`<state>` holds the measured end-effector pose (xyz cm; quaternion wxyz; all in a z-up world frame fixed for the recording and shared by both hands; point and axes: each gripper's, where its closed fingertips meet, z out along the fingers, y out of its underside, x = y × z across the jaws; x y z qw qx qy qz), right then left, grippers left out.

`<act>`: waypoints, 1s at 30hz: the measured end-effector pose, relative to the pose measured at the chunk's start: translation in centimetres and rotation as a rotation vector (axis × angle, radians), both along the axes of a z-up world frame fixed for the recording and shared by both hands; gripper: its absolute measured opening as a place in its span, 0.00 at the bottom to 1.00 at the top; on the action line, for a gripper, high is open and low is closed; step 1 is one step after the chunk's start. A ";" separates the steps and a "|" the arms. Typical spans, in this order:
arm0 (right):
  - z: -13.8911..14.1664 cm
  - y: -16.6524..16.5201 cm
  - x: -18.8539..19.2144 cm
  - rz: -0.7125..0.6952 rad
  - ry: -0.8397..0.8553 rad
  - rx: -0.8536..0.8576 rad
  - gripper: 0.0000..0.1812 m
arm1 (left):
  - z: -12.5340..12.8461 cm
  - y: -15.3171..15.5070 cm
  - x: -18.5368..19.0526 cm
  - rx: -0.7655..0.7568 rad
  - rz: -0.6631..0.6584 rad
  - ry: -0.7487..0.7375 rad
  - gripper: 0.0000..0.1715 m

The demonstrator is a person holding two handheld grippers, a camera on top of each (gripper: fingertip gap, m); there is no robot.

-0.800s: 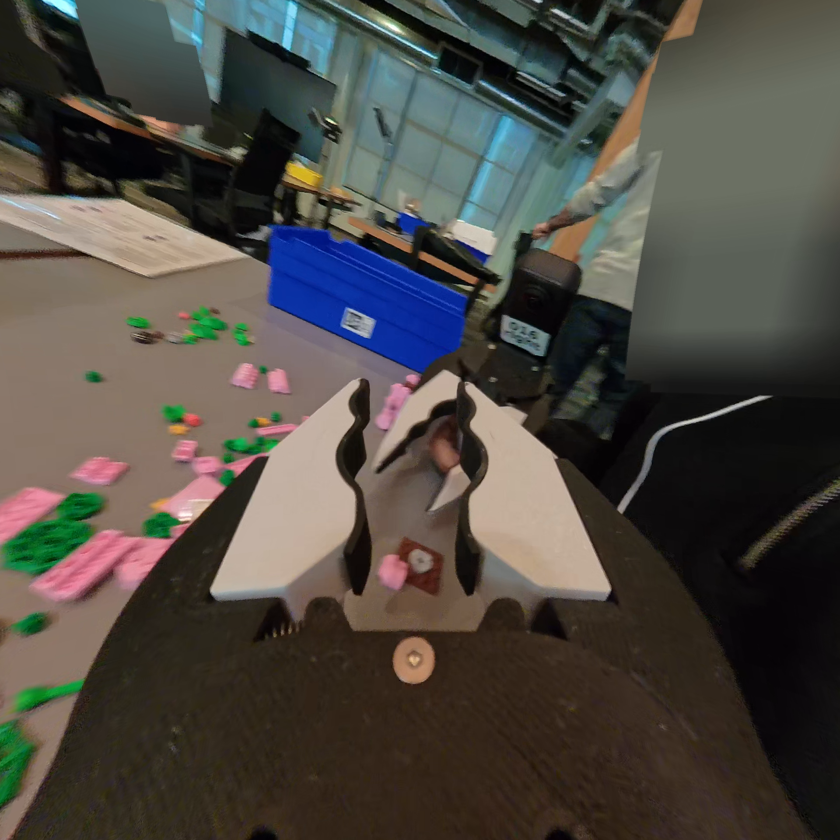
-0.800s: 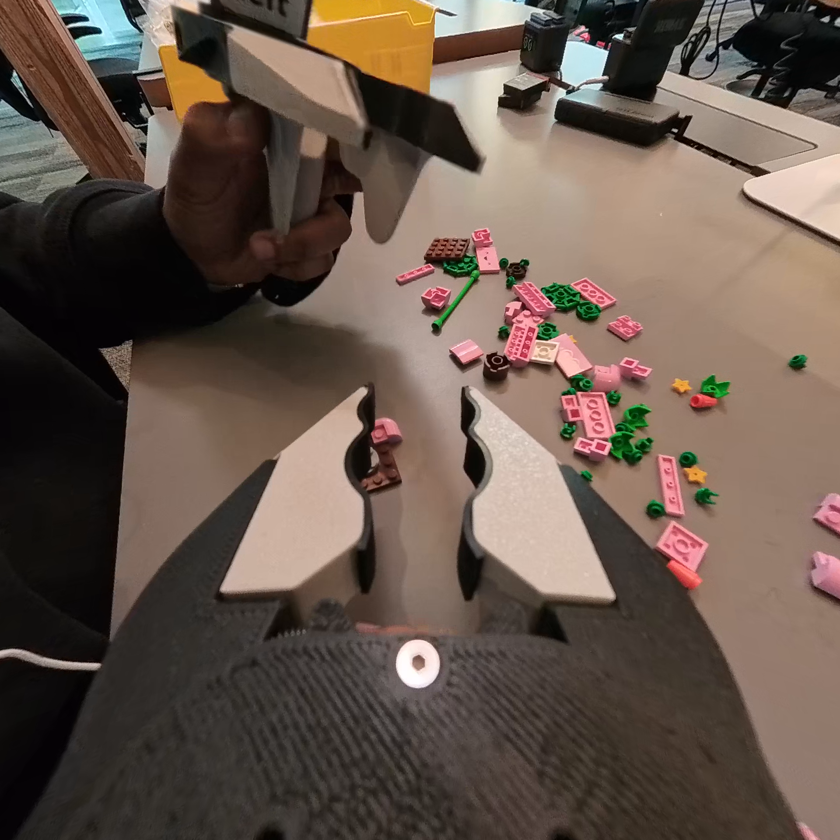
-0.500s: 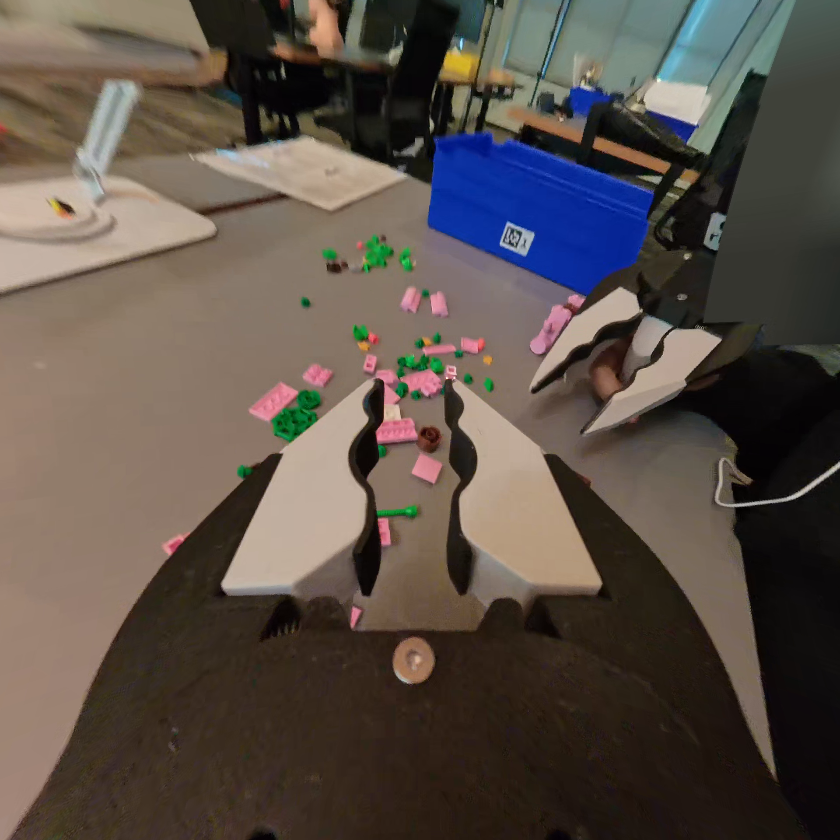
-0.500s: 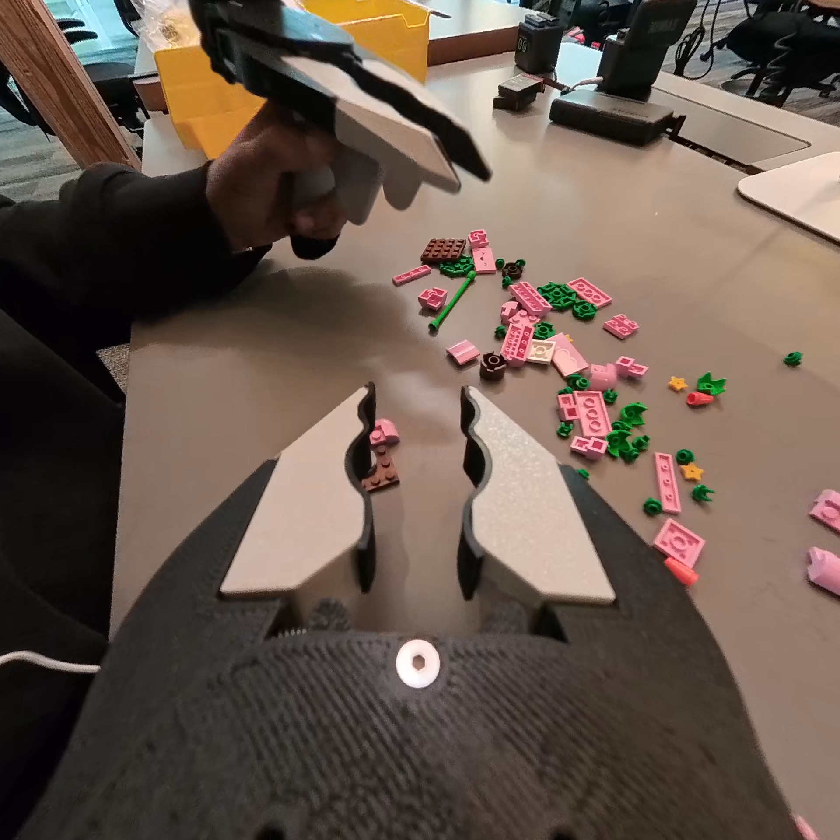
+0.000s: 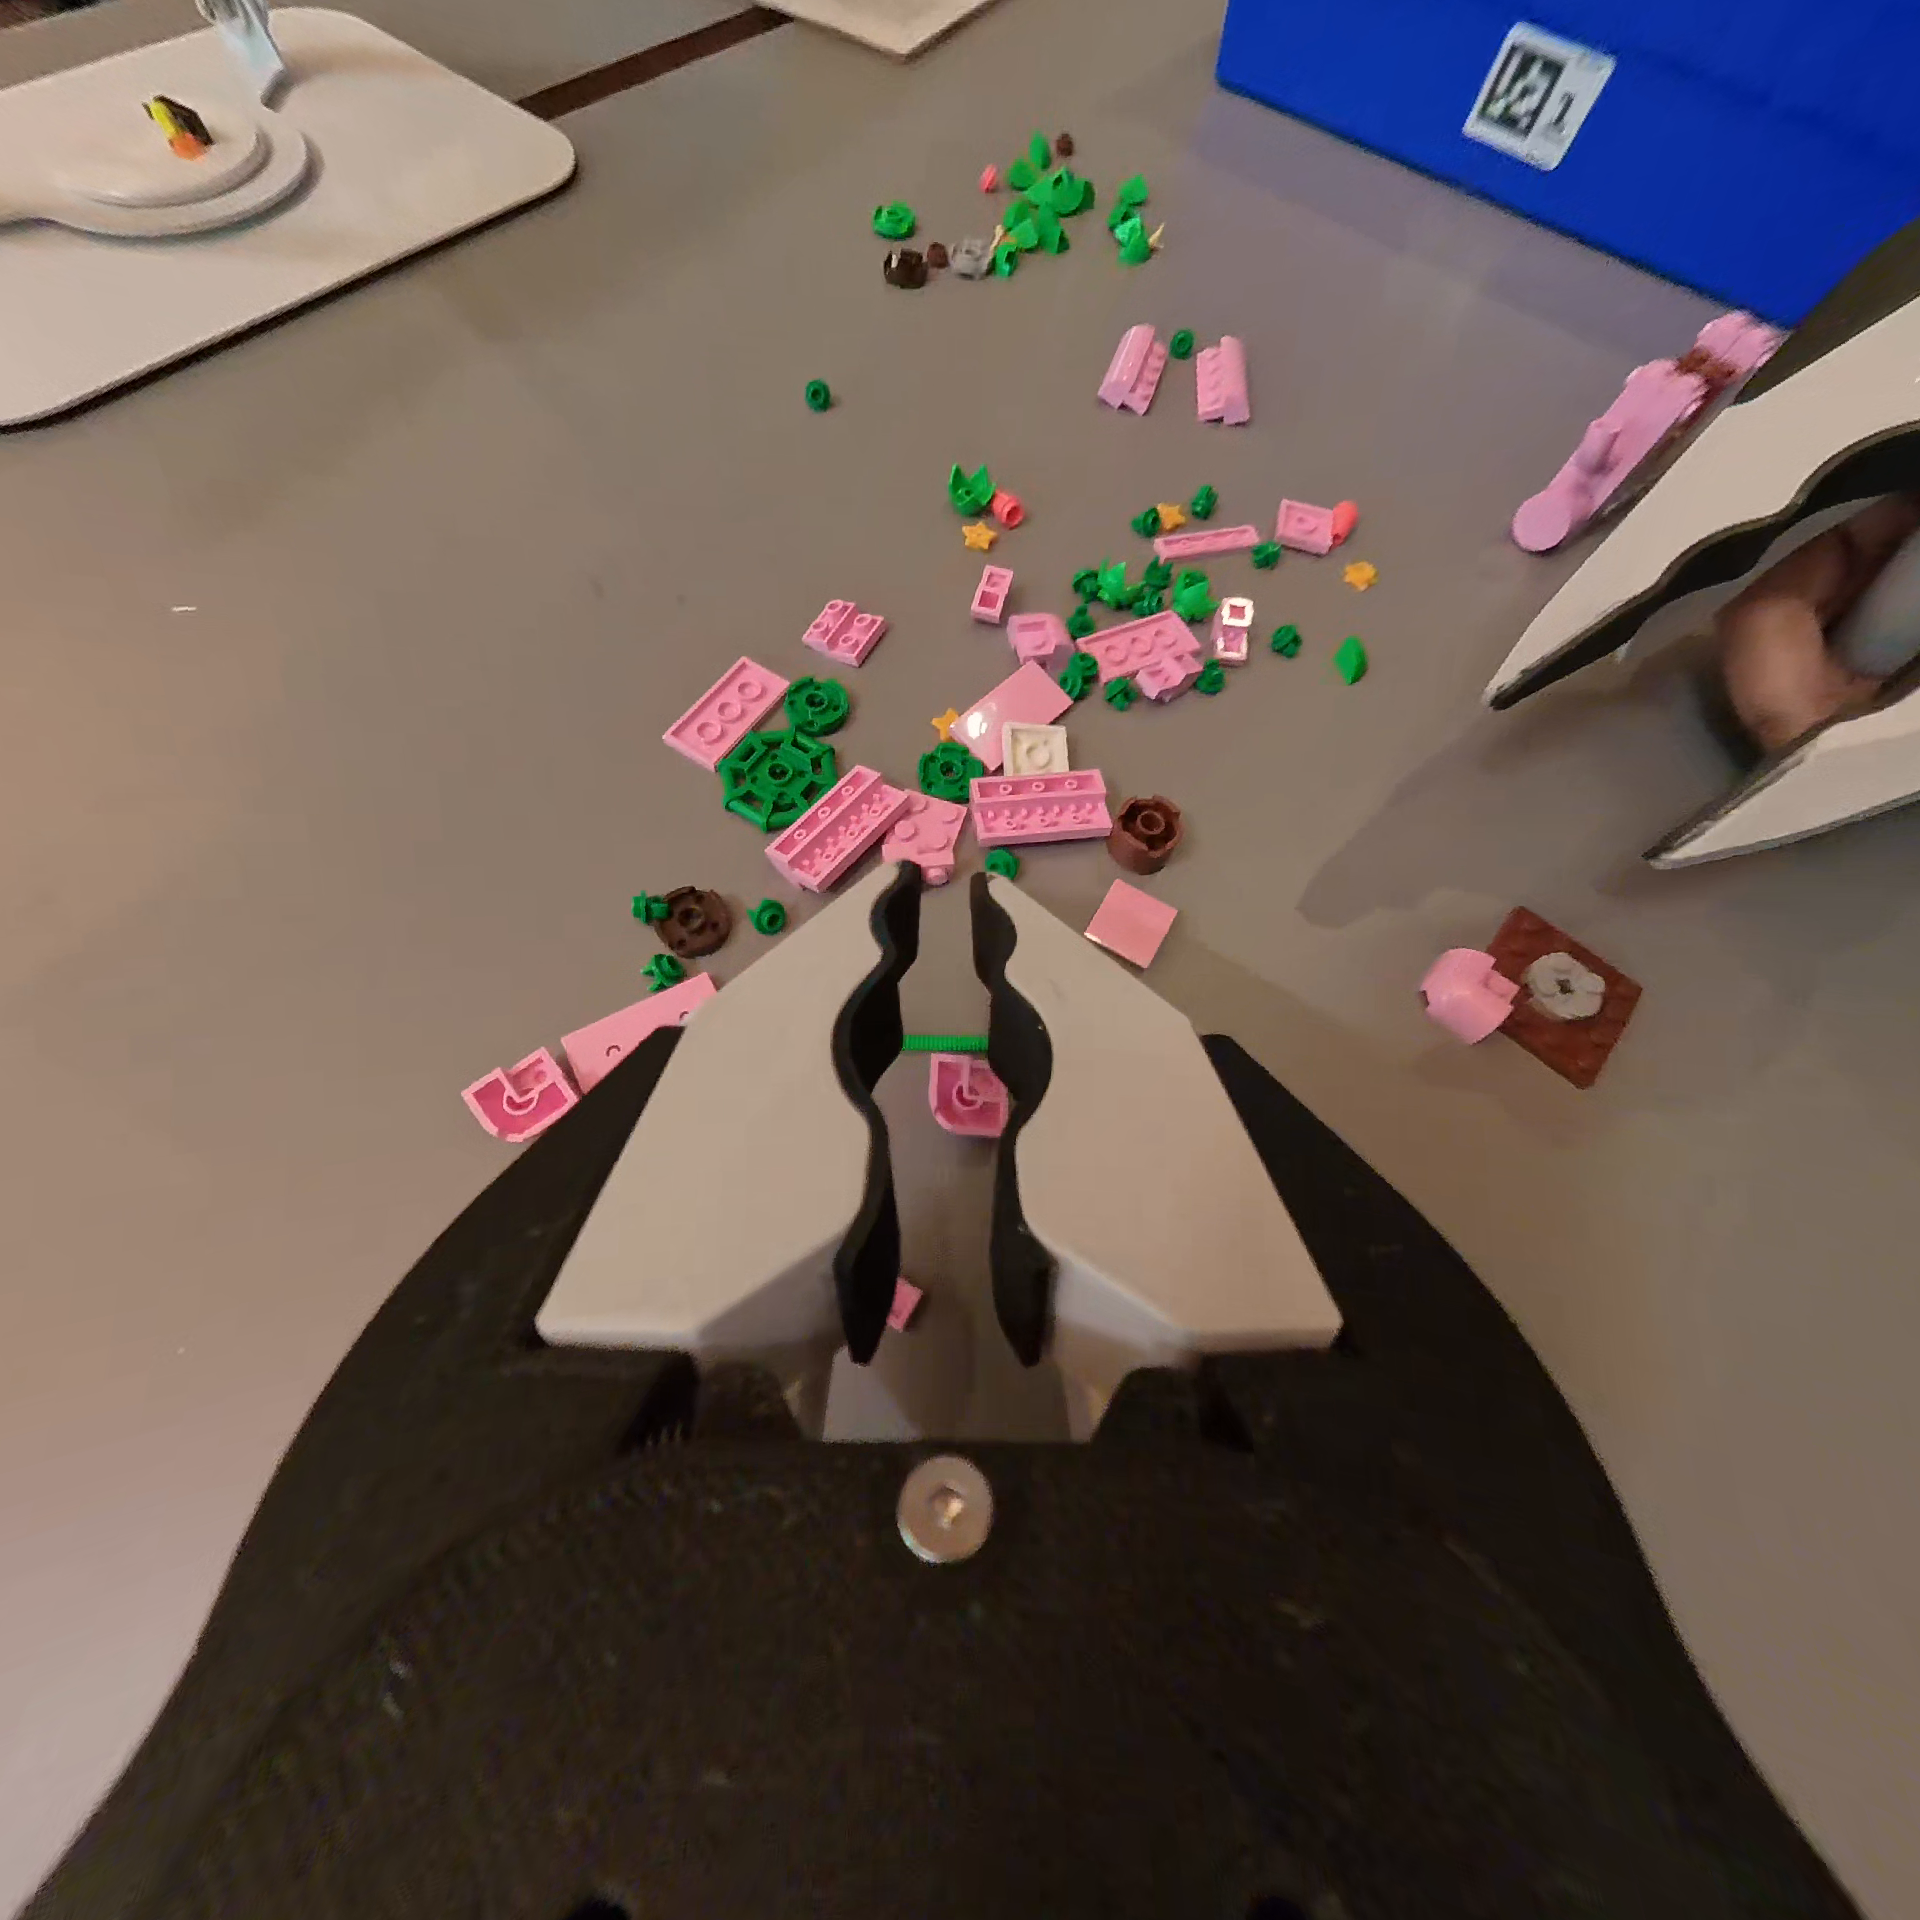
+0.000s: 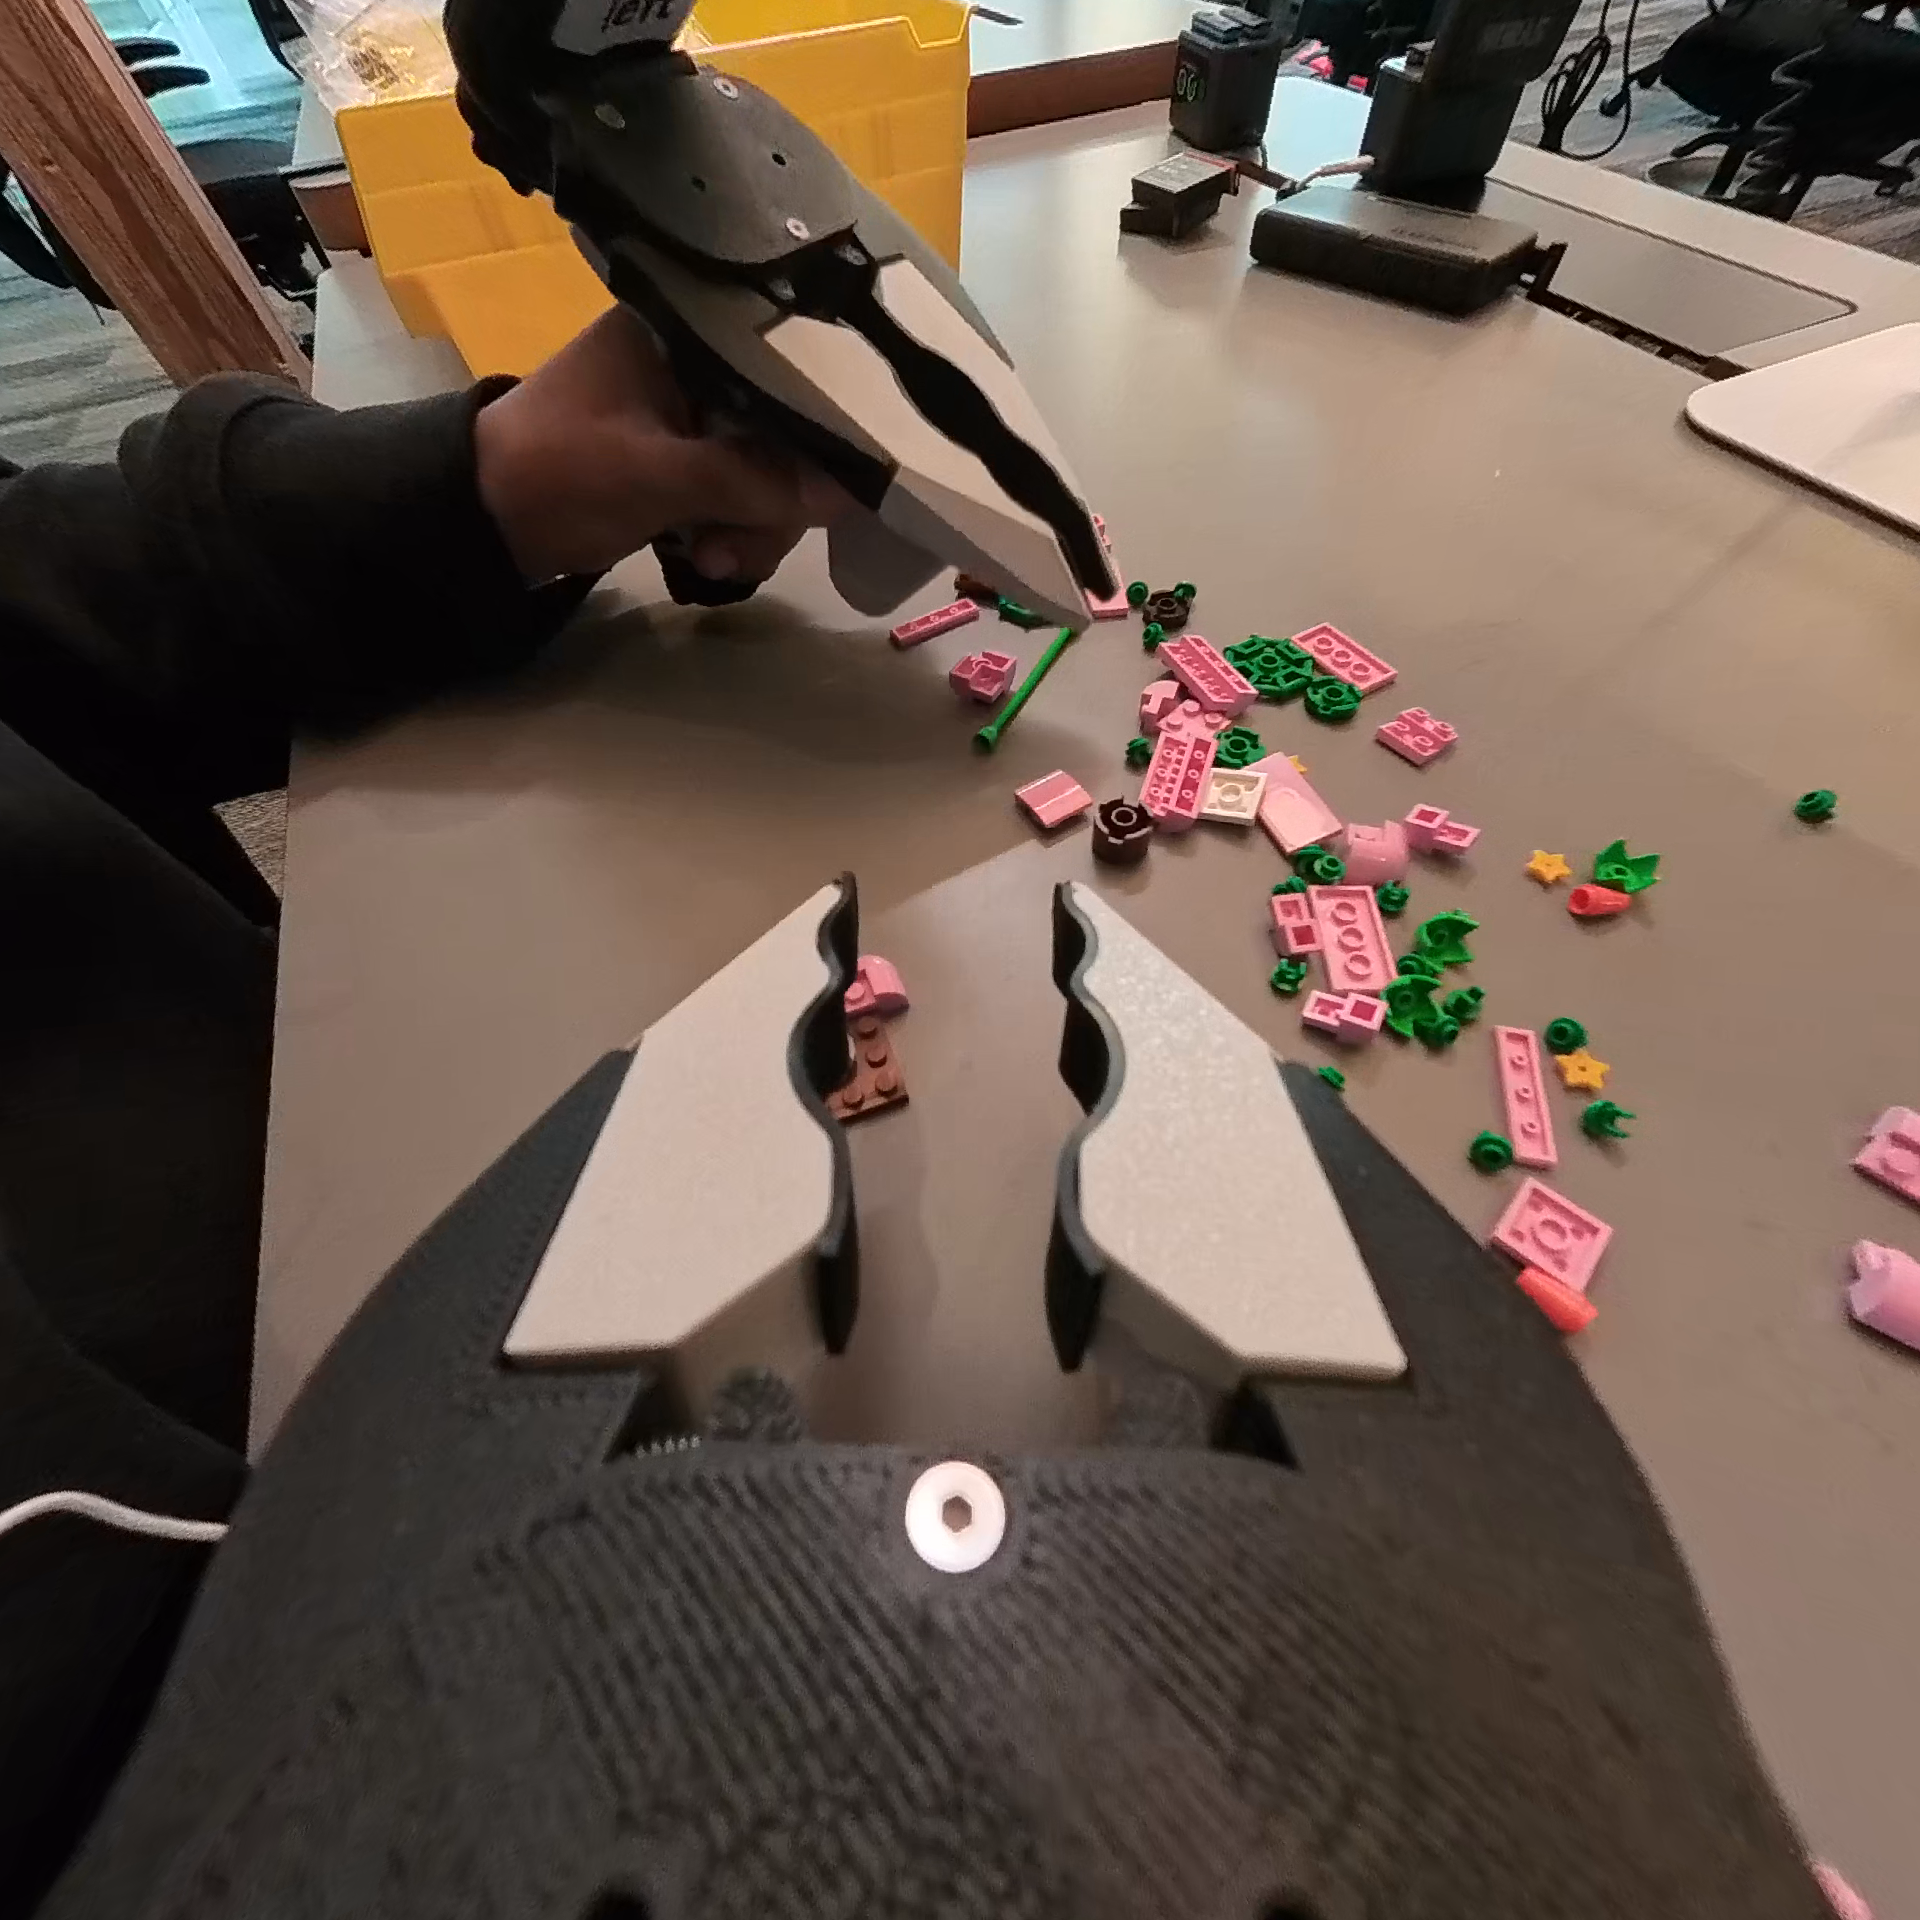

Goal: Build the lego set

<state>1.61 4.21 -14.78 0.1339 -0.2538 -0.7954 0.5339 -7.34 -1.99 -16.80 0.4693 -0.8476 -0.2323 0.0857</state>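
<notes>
Loose pink, green and brown lego pieces lie scattered on the grey table. My left gripper points down at the near edge of the pile, jaws only narrowly apart, nothing held. Below it lie a green stalk and a pink curved piece. In the right wrist view its tips sit by a small pink plate. My right gripper is open and empty. A brown plate with a pink piece on it lies by its left finger, also in the left wrist view.
A blue bin stands at the back, with a pink assembly in front of it. A white pad lies far left. A yellow bin and black devices stand across the table. A round brown brick lies near the pile. About 12 cm separates my left fingertips from my right. The green stalk is about 4 cm from my left fingertips. Seen from the right wrist view as well. The pink curved piece lies some 4 cm from my left tips, 12 cm from my right tips.
My left gripper has swung down from the air onto the near edge of the pile, and its jaws have narrowed. My right gripper has stayed put and open.
</notes>
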 end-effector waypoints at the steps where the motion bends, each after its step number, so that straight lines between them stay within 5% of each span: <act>1: -0.1 0.0 0.0 0.000 -0.005 0.002 0.20 | -0.3 0.0 -0.1 -0.022 0.005 0.001 0.07; 5: -0.3 -0.1 -0.1 0.001 -0.015 0.010 0.20 | -2.0 0.5 -0.5 -0.111 0.009 -0.033 0.17; 16: 0.1 0.0 0.0 0.000 -0.004 -0.010 0.20 | -3.3 1.2 -1.2 -0.187 0.040 -0.073 0.15; 25: 0.1 0.1 -0.1 -0.002 -0.017 -0.021 0.19 | -2.9 1.5 -1.0 -0.137 0.016 -0.112 0.08; 30: 0.6 0.7 -0.7 -0.052 0.013 -0.040 0.19 | -0.2 2.6 0.5 -0.025 -0.072 -0.009 0.08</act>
